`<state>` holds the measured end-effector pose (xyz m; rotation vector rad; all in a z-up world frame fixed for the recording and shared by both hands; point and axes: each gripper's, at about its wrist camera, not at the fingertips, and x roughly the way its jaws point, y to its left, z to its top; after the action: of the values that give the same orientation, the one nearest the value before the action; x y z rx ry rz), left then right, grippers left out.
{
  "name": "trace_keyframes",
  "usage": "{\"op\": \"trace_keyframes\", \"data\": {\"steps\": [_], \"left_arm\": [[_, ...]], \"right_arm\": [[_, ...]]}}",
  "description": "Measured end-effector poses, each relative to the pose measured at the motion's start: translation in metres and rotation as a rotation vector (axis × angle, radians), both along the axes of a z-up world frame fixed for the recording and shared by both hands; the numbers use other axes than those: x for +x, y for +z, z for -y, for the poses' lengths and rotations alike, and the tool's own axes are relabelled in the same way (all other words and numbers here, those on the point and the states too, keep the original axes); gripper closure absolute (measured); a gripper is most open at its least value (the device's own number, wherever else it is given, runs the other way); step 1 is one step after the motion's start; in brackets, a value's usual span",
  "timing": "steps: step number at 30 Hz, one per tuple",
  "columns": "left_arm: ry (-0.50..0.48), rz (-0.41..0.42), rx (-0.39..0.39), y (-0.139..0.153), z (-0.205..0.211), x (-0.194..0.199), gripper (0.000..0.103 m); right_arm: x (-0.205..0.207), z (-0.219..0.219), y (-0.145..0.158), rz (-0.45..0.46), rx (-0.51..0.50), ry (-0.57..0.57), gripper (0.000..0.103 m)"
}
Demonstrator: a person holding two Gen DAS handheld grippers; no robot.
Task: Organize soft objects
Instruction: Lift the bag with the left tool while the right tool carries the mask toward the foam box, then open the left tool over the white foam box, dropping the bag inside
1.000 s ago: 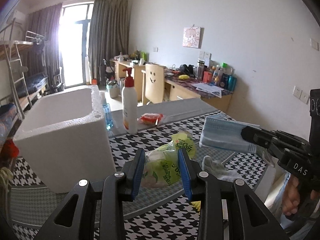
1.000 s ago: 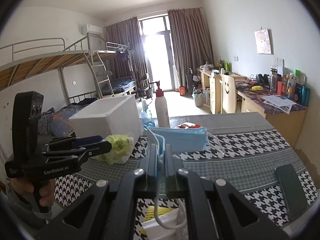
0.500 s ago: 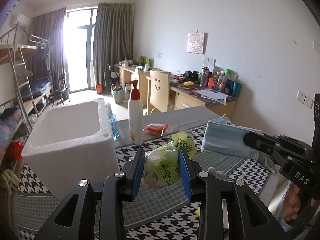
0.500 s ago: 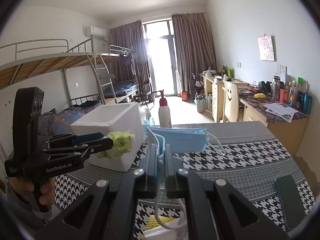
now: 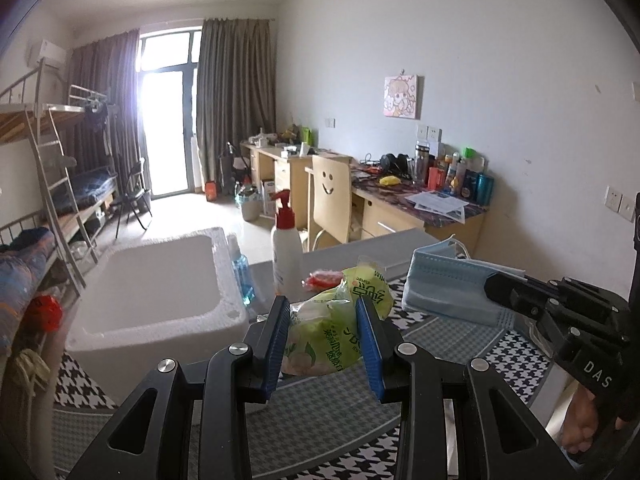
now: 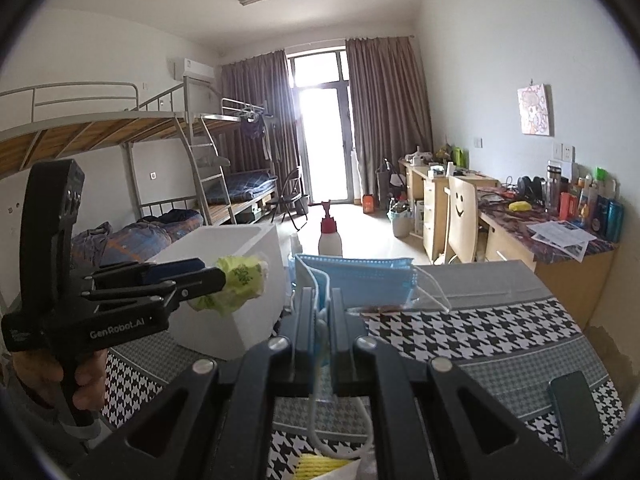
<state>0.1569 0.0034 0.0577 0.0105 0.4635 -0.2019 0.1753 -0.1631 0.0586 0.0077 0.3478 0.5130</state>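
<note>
Holding a gripper in each hand, we look across a table [image 5: 460, 340] covered with a black-and-white houndstooth cloth in a dormitory room. Our left gripper [image 5: 323, 332] is clamped on a soft green plastic packet [image 5: 328, 340], its blue pads pressing the packet from both sides; the packet is lifted clear of the table, just in front of and to the right of a white foam box [image 5: 160, 300]. In the right wrist view the same packet [image 6: 236, 284] shows at the tip of the left gripper [image 6: 208, 280], in front of the foam box [image 6: 240, 280]. Our right gripper [image 6: 323, 300] is pinched tight on a stack of light blue face masks [image 6: 360, 280], held up above the table [image 6: 500, 340], with white ear loops hanging down between the fingers. In the left wrist view the masks [image 5: 448, 292] sit at the tip of the right gripper [image 5: 496, 288], to the right of the packet and apart from it. Behind, on the table, stand a white pump bottle with a red top [image 5: 286, 252] and a small blue spray bottle [image 5: 240, 268] beside the box. A dark phone [image 6: 576, 416] lies on the cloth at the right
</note>
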Motion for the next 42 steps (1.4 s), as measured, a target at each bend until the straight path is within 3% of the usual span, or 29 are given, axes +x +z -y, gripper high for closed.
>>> {"op": "trace_keyframes", "data": {"steps": [18, 42], "left_arm": [[0.075, 0.056, 0.012, 0.026, -0.021, 0.013, 0.067], [0.281, 0.07, 0.024, 0.035, -0.07, 0.034, 0.067]], "right_arm": [[0.014, -0.024, 0.024, 0.052, -0.019, 0.03, 0.095], [0.048, -0.073, 0.039, 0.055, -0.058, 0.132, 0.095]]}}
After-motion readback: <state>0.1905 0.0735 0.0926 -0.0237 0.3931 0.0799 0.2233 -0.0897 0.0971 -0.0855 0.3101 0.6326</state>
